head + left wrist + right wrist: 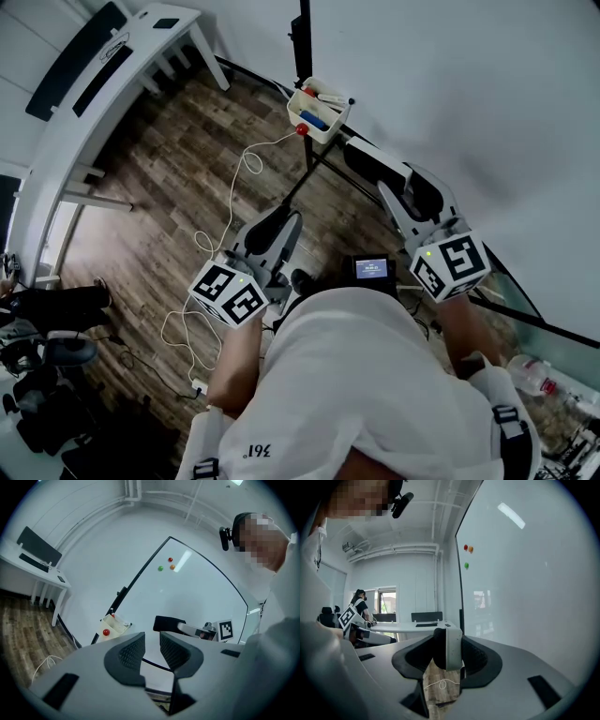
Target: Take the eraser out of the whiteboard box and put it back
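Your right tongs (pixel 447 656) pinch the eraser (pixel 451 641) across its flat sides, so it's out of the box (pixel 319 117), which hangs ahead at the whiteboard's (pixel 187 597) lower corner. Left tongs (pixel 151 649) are spread, empty, spare. Put-back is probably next.

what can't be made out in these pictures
- head view: cream plastic whiteboard box contents, too small
- left gripper view: glass whiteboard lower edge, hidden by the left hand-held gripper
- right gripper view: white-and-black block eraser gripped faces, covered by the right hand-held gripper jaws
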The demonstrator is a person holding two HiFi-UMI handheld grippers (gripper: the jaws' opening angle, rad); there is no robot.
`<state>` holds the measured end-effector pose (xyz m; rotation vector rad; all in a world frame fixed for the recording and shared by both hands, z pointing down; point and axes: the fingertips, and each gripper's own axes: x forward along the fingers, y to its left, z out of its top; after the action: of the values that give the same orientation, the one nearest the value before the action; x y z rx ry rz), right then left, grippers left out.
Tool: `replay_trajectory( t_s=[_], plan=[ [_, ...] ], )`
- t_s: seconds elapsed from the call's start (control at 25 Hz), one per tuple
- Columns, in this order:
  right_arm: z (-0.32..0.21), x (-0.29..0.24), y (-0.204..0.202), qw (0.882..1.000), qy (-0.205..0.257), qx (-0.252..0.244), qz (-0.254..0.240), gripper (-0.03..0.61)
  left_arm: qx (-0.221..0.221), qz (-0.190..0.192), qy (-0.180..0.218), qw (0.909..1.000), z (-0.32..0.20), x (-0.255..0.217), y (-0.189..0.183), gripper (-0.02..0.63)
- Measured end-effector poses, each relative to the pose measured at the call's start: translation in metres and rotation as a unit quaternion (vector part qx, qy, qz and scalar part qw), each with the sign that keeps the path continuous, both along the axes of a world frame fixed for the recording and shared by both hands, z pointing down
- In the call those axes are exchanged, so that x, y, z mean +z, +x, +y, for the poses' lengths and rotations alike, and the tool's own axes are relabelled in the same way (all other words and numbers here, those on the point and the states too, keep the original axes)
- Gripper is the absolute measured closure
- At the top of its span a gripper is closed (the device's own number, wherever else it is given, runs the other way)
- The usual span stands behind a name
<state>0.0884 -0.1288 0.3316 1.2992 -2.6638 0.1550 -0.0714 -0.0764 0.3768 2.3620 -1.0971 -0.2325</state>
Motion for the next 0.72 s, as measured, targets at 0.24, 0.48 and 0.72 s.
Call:
replay_trajectory(
  t_s=[0.24, 0.48, 0.72],
  plan=[
    [0.005, 0.016, 0.002, 1.000, -0.025, 0.001, -0.008, 0.385, -0.001, -0.005, -0.011, 0.9999, 0.004, 0.011, 0.000, 0.514],
    [0.010, 0.027, 0.005, 0.999, -0.051, 0.004, -0.019, 0.386, -0.009, -0.002, -0.037, 0.9993, 0.013, 0.021, -0.002, 0.514],
    [0.013, 0.042, 0.006, 0.997, -0.073, 0.004, -0.021, 0.387, -0.006, 0.000, -0.048, 0.9988, 0.019, 0.033, -0.002, 0.513]
  ],
)
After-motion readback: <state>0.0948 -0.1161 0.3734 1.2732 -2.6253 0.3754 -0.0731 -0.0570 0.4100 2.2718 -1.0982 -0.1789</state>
